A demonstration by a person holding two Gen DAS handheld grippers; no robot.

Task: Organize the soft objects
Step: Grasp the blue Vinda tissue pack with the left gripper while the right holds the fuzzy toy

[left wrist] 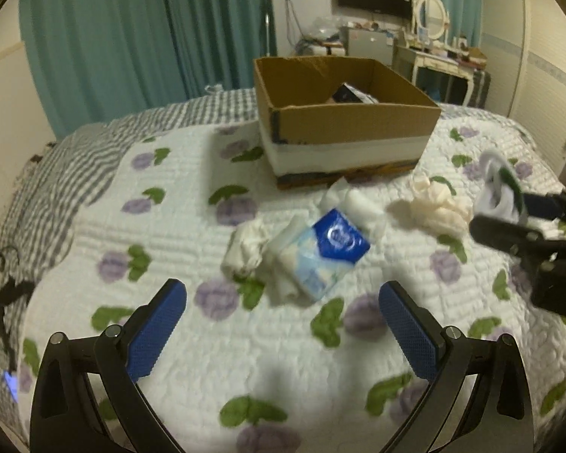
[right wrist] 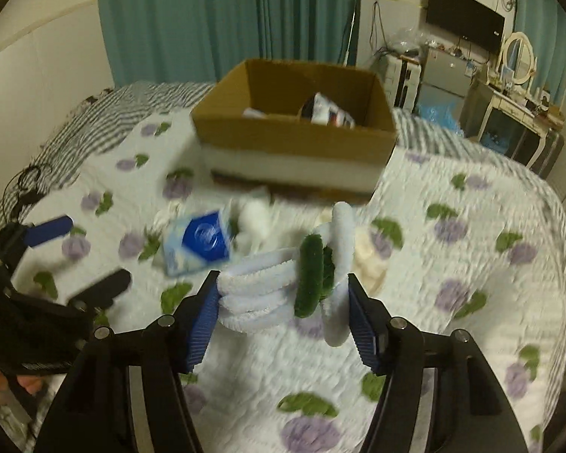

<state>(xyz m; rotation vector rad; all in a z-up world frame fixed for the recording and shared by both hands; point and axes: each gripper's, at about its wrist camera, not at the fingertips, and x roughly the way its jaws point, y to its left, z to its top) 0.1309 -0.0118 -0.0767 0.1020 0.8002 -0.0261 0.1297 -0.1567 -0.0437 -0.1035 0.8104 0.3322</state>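
Note:
My right gripper (right wrist: 283,294) is shut on a fuzzy white and green soft toy (right wrist: 283,283) and holds it above the bed; it also shows at the right in the left wrist view (left wrist: 498,204). My left gripper (left wrist: 283,309) is open and empty, just short of a blue and white tissue pack (left wrist: 328,253) lying among white soft items (left wrist: 245,249). A cream cloth bundle (left wrist: 437,207) lies to the right. A cardboard box (left wrist: 343,120) stands behind them with some items inside. The pack (right wrist: 200,241) and box (right wrist: 294,139) also show in the right wrist view.
The bed has a white quilt with purple flowers (left wrist: 169,226) and a grey checked sheet (left wrist: 56,173) at the left. Black cords (left wrist: 3,287) lie at the left edge. Teal curtains (left wrist: 132,37), a TV and a dresser stand behind the bed.

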